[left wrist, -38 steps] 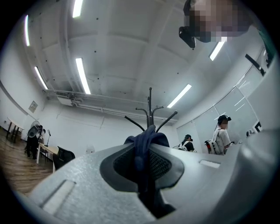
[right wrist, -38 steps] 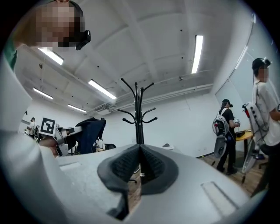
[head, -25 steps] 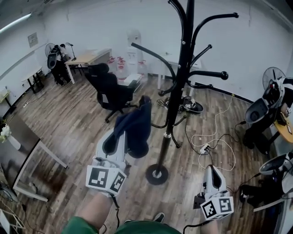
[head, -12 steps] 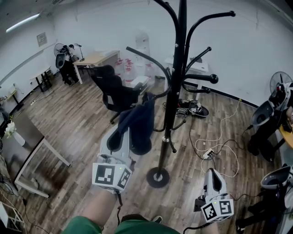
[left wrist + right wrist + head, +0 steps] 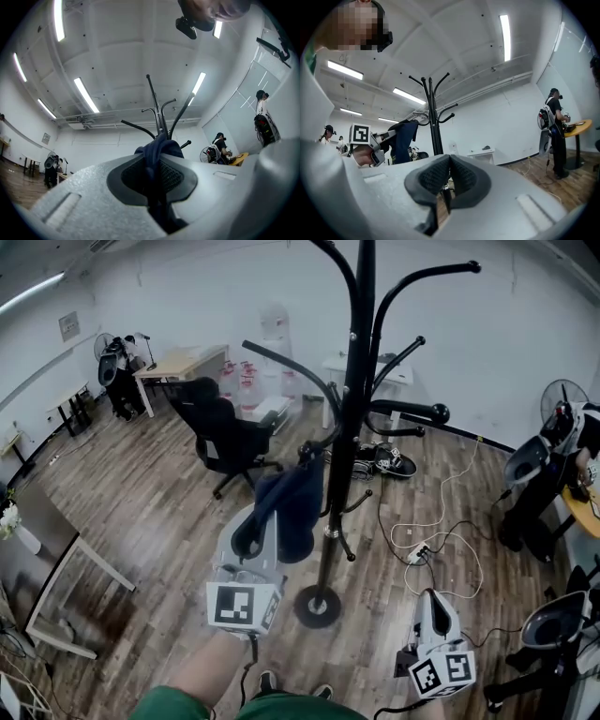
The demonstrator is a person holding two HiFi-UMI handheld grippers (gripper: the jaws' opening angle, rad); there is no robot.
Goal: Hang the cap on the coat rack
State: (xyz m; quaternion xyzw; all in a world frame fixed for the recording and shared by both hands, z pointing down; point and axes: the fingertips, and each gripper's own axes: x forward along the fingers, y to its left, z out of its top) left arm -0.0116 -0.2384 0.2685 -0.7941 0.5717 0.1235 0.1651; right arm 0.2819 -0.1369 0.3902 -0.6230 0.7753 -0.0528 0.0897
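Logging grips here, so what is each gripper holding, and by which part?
The left gripper pinches the dark cap by a bunched fold of fabric; which part I cannot tell. The right gripper holds nothing.

The head view looks steeply down from above the person onto the wooden floor (image 5: 141,512), with the coat rack (image 5: 339,456) close ahead. Each gripper view looks out along its own jaws, taking in the ceiling (image 5: 117,56). All three share the coat rack; the right gripper view also catches the left gripper (image 5: 391,136).
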